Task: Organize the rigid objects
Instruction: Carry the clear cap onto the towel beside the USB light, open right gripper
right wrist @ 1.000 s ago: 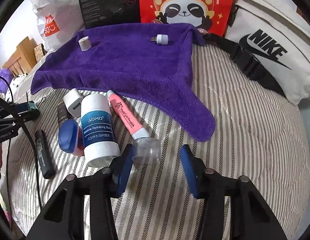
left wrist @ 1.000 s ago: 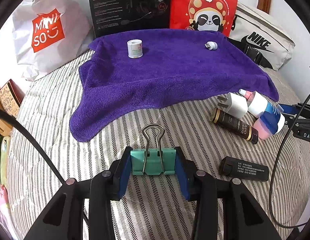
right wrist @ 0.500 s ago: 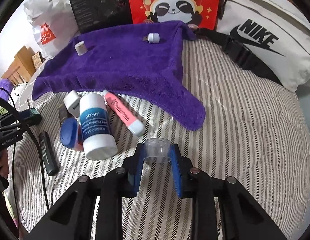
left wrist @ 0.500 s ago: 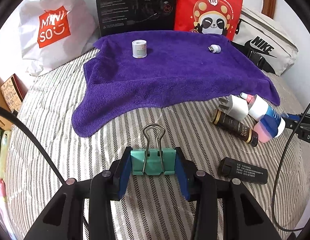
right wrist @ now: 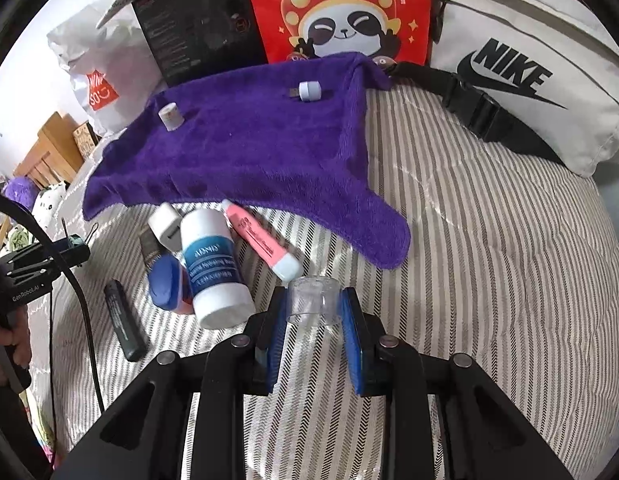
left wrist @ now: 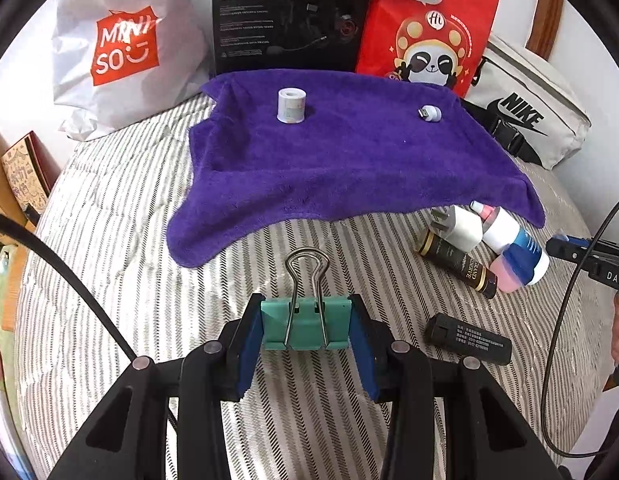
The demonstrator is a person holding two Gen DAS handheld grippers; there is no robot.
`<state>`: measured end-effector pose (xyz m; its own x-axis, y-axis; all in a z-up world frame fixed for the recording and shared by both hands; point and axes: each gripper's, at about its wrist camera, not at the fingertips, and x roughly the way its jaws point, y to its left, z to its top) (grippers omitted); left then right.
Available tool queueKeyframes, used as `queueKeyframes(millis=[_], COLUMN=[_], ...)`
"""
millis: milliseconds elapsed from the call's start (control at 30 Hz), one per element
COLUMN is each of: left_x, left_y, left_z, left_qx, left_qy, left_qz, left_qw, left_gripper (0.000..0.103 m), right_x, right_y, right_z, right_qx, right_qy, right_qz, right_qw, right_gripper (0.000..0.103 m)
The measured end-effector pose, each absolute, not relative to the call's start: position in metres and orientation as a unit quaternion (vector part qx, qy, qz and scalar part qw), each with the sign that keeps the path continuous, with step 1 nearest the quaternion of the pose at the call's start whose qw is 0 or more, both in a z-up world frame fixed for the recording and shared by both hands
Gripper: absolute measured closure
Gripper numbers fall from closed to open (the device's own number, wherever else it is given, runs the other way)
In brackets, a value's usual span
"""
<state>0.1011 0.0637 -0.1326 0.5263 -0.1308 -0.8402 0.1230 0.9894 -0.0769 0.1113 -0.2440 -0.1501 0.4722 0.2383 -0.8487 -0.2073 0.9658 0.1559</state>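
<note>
My left gripper (left wrist: 305,324) is shut on a teal binder clip (left wrist: 304,322), held above the striped bedspread in front of the purple towel (left wrist: 349,168). My right gripper (right wrist: 314,312) is shut on a clear plastic cap (right wrist: 313,300), lifted just off the bed beside the pink tube (right wrist: 261,240). On the towel stand a small white roll (left wrist: 291,105) and a white USB plug (left wrist: 429,113). A white-and-blue ADMD bottle (right wrist: 213,264), white charger (right wrist: 165,226), blue-capped jar (right wrist: 167,284), dark tube (left wrist: 457,264) and black stick (left wrist: 467,338) lie on the bed.
Behind the towel stand a Miniso bag (left wrist: 121,48), a black box (left wrist: 289,12), a red panda bag (left wrist: 425,28) and a white Nike bag (left wrist: 525,112). A black cable (left wrist: 69,276) crosses the left side. The other gripper shows at the right edge (left wrist: 589,256).
My right gripper closed on the clear cap, pulled it off the pink tube and lifted it. My left gripper moved forward toward the towel, still holding the binder clip.
</note>
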Motion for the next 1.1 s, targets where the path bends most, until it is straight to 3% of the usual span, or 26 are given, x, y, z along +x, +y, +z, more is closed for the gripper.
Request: queueKeyframes(millis=[633,1100], left_x=[0.124,0.163], left_y=[0.086,0.098], left_z=[-0.094,-0.09], left_qx=[-0.035,-0.022], left_qy=[0.453,0.455], left_qz=[-0.069,-0.062], left_qw=[0.888,0.888], left_gripper=[0.064,0.064], right_x=[0.129,0.178], right_y=[-0.241,-0.232], right_z=[-0.1,-0.104], right_qx=[0.025,0.006], right_qy=[0.457,0.458], right_qz=[0.144,0.146], right_qw=[0.877,0.877], right_gripper=[0.076,0.076])
